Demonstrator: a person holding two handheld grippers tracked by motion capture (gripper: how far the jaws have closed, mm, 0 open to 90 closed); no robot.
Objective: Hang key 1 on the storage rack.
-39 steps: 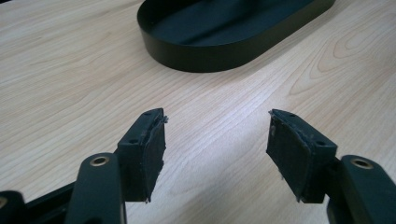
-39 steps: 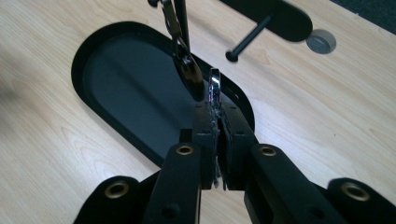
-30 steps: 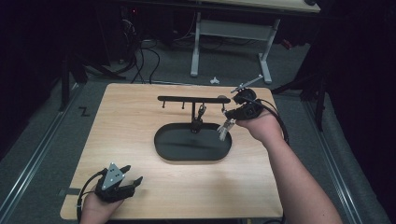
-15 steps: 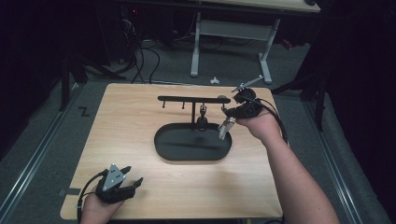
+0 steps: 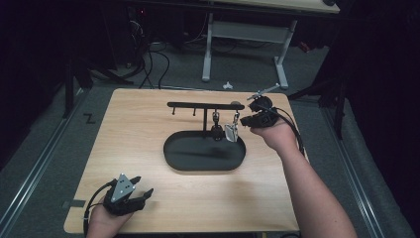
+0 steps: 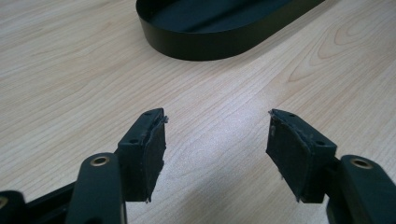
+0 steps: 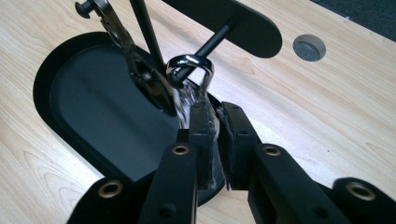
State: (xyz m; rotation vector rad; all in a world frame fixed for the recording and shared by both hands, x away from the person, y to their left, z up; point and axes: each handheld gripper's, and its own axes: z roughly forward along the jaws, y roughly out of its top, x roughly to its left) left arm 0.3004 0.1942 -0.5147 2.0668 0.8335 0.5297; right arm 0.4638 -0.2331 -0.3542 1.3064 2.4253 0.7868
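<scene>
The right gripper (image 7: 215, 116) pinches a shiny silver keychain (image 7: 189, 86) whose ring hangs on a peg of the black metal hanger rack (image 5: 205, 105), above the black oval tray (image 5: 171, 153); its jaws have just been easing apart slightly. Well apart at the wooden table's (image 5: 138, 124) near edge, the left gripper (image 6: 215, 135) rests spread wide.

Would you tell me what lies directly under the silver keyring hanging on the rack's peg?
Under the silver keyring lies the black oval tray. The right gripper covers the keyring's lower part, hiding the tray floor beneath.

Dark room, grey floor (image 5: 39, 148) (cables (image 5: 153, 59)), white-legged desk (image 5: 247, 34) behind
</scene>
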